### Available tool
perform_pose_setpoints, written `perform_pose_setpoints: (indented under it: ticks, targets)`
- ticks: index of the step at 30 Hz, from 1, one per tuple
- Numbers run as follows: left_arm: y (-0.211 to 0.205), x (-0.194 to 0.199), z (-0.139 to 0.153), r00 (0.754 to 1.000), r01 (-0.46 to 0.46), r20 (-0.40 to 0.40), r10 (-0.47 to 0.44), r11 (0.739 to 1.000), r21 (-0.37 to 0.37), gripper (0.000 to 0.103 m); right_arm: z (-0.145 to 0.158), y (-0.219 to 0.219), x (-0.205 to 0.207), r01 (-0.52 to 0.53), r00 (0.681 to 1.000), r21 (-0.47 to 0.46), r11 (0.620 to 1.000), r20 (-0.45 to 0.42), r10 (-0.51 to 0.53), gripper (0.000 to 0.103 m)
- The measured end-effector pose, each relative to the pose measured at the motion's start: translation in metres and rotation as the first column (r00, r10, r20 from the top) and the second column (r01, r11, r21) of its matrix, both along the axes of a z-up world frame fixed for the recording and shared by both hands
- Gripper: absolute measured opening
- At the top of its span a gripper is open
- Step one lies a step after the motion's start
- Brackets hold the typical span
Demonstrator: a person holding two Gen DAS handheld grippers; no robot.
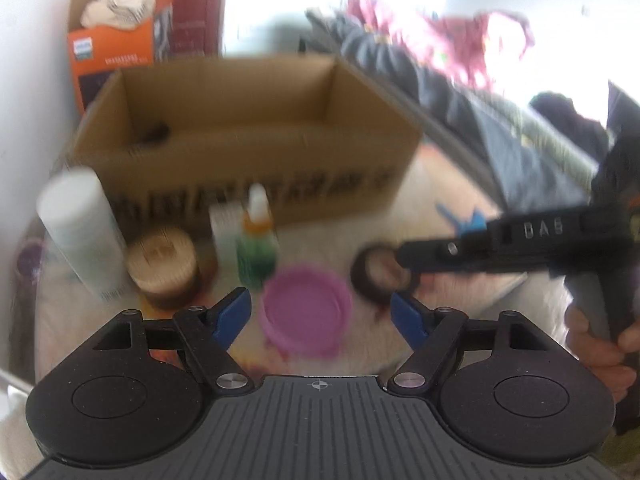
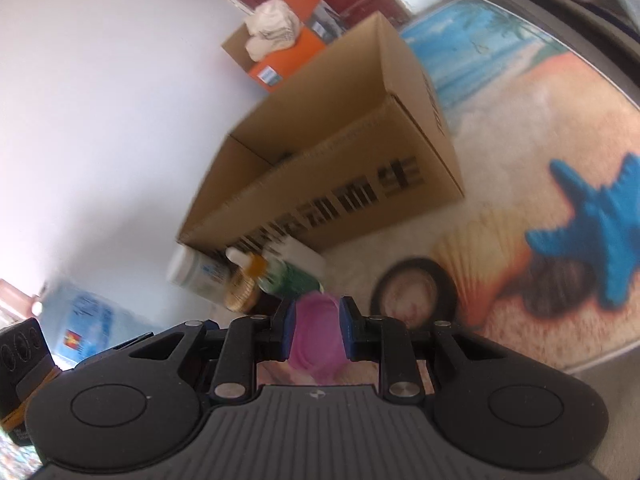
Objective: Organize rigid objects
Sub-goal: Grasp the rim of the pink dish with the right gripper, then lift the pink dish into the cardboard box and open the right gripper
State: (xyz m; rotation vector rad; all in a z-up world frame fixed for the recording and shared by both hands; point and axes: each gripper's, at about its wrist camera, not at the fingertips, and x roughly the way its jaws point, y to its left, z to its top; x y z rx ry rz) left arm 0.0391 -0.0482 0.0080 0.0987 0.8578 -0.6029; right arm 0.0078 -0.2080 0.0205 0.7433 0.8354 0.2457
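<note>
Pink lid (image 1: pixel 306 312) lies flat on the rug (image 2: pixel 520 168), just ahead of my left gripper (image 1: pixel 320 316), whose blue pads stand wide apart on either side of it and touch nothing. I judge that spread is meant for taking the lid across its full width. In the right wrist view the lid (image 2: pixel 316 336) shows between the right gripper (image 2: pixel 318 332) pads, but the left view has that gripper (image 1: pixel 472 240) off to the side, above the dark-rimmed round tin (image 1: pixel 380 276), so nothing is held; its jaws sit nearly together. Behind the lid stand a green dropper bottle (image 1: pixel 256 248), a wooden-topped jar (image 1: pixel 164 268) and a white tube (image 1: pixel 80 232), clustered before the open cardboard box (image 1: pixel 240 128), which I take to be where everything goes.
</note>
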Motion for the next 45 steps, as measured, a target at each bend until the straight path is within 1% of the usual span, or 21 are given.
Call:
perform_pose_setpoints:
  ticks: [5, 7, 10, 15, 20, 24, 27, 32, 36, 41, 45]
  targets:
    - [-0.015, -0.005, -0.025, 0.999, 0.034, 0.01, -0.036, 0.994, 0.104, 0.079, -0.01, 0.019, 0.007, -0.045, 0.999, -0.084, 0.995, -0.034, 0.042, 0.026]
    - [-0.01, -0.009, -0.032, 0.999, 0.032, 0.025, -0.035, 0.991, 0.128, 0.08, -0.013, 0.027, 0.015, -0.057, 0.998, -0.111, 0.992, -0.047, 0.052, 0.026]
    - [-0.013, -0.007, -0.039, 0.998, 0.023, 0.047, -0.03, 0.987, 0.157, 0.08, -0.016, 0.037, 0.021, -0.075, 0.996, -0.145, 0.987, -0.062, 0.067, 0.026]
    - [-0.016, -0.003, -0.049, 0.998, 0.031, 0.054, -0.041, 0.984, 0.176, 0.08, -0.026, 0.049, 0.03, -0.086, 0.994, -0.212, 0.973, -0.083, 0.07, 0.026]
    - [-0.02, -0.001, -0.054, 0.997, 0.034, 0.064, -0.046, 0.983, 0.182, 0.079, -0.034, 0.052, 0.036, -0.093, 0.993, -0.231, 0.968, -0.091, 0.074, 0.026]
    - [-0.023, 0.002, -0.057, 0.997, 0.042, 0.062, -0.055, 0.981, 0.191, 0.073, -0.036, 0.056, 0.042, -0.096, 0.994, -0.248, 0.964, -0.08, 0.079, 0.026]
    - [-0.025, 0.003, -0.058, 0.997, 0.046, 0.057, -0.058, 0.981, 0.189, 0.071, -0.037, 0.057, 0.044, -0.102, 0.994, -0.257, 0.961, -0.073, 0.086, 0.026]
    - [-0.027, 0.002, -0.057, 0.996, 0.04, 0.066, -0.053, 0.982, 0.186, 0.07, -0.038, 0.059, 0.044, -0.099, 0.994, -0.271, 0.957, -0.062, 0.085, 0.024]
    - [-0.027, -0.005, -0.049, 0.994, 0.041, 0.092, -0.059, 0.983, 0.18, 0.07, -0.033, 0.06, 0.039, -0.094, 0.995, -0.28, 0.955, -0.048, 0.084, 0.024]
    - [-0.027, -0.019, -0.029, 0.987, 0.042, 0.146, -0.066, 0.986, 0.164, 0.07, -0.014, 0.06, 0.024, -0.077, 0.997, -0.3, 0.951, -0.002, 0.08, 0.024]
    - [-0.029, -0.035, -0.003, 0.972, 0.046, 0.223, -0.078, 0.988, 0.145, 0.07, 0.012, 0.057, 0.006, -0.045, 0.996, -0.31, 0.95, 0.063, 0.068, 0.024]
